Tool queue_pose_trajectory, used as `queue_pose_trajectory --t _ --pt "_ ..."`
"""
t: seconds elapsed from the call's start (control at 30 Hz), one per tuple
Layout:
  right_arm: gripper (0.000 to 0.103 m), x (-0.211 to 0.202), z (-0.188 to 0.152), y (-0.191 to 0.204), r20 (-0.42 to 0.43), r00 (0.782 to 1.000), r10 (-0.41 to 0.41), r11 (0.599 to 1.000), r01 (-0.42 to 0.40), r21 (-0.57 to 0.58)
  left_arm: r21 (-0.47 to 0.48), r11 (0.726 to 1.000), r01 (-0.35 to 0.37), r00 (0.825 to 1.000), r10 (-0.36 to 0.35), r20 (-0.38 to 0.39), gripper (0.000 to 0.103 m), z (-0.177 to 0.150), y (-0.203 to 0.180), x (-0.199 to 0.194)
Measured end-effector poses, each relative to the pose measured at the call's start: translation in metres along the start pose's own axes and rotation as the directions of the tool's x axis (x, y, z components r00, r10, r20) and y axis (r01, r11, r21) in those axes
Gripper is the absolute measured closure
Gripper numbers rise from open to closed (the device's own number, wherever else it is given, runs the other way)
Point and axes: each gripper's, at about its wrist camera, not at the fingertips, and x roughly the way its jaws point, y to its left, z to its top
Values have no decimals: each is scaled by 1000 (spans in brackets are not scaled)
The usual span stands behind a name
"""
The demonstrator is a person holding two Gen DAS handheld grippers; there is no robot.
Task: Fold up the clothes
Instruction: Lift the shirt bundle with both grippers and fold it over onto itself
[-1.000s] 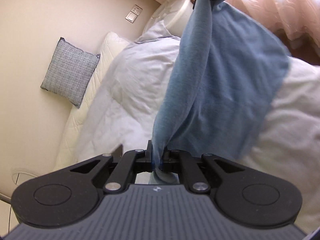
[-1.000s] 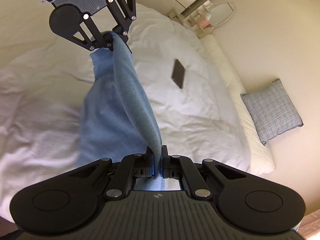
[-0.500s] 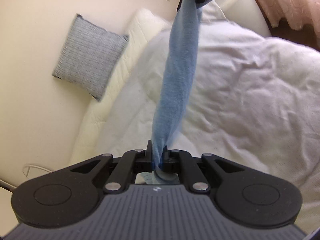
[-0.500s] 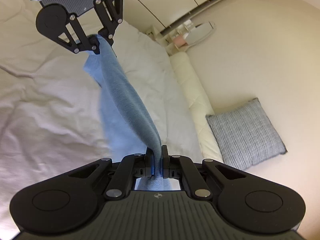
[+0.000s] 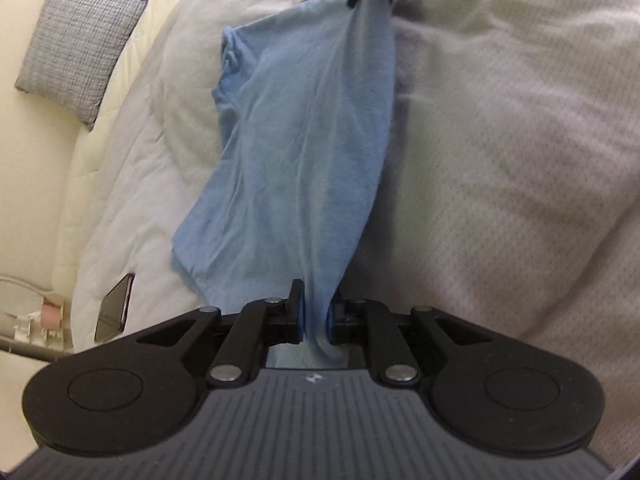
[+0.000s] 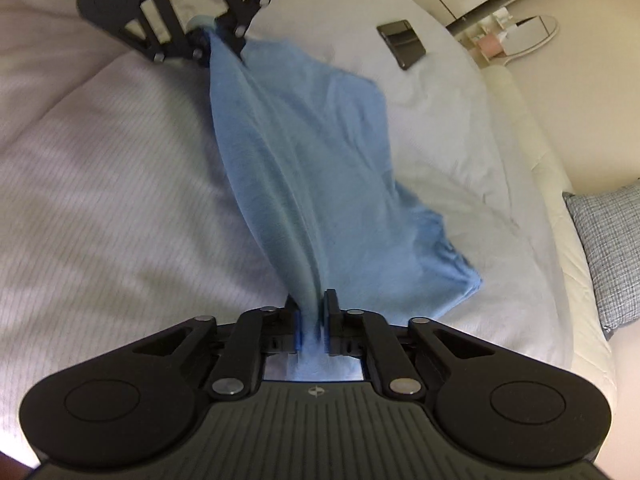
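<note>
Soft blue knit garment [image 5: 304, 152], rumpled

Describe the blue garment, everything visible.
The blue garment looks like thin, soft knit, light blue, with a seamed hem edge. It is stretched between the left gripper and right gripper, each pinching a bunched edge; both jaws have just been opening slightly. Its free part lies wrinkled on the white duvet.

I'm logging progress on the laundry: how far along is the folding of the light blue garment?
Done: the light blue cotton garment is laid out, its far side resting on the white quilted duvet. In hand: the left gripper and right gripper each hold an end, jaws just easing open. Left: no finished fold shows yet.
</note>
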Motion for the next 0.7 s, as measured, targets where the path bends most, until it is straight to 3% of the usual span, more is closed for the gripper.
queue_pose_trajectory --t 0.17,0.2,0.43,0.7 --pt "98 -5 -6 8 -14 1000 -1 1000 1 -15 6 1000 -13 1000 13 6 99 0 -2 -6" --pt "100 1 -4 -5 -15 1000 4 1000 -5 -11 8 1000 -14 1000 14 10 100 4 -2 -8" --pt "101 -11 -6 0 -17 1000 3 1000 -3 -20 26 1000 -1 1000 0 30 101 5 -14 -22" --pt "101 -10 -7 5 -23 999 30 999 -30 -11 1 1000 15 1000 -15 0 101 3 -19 -20"
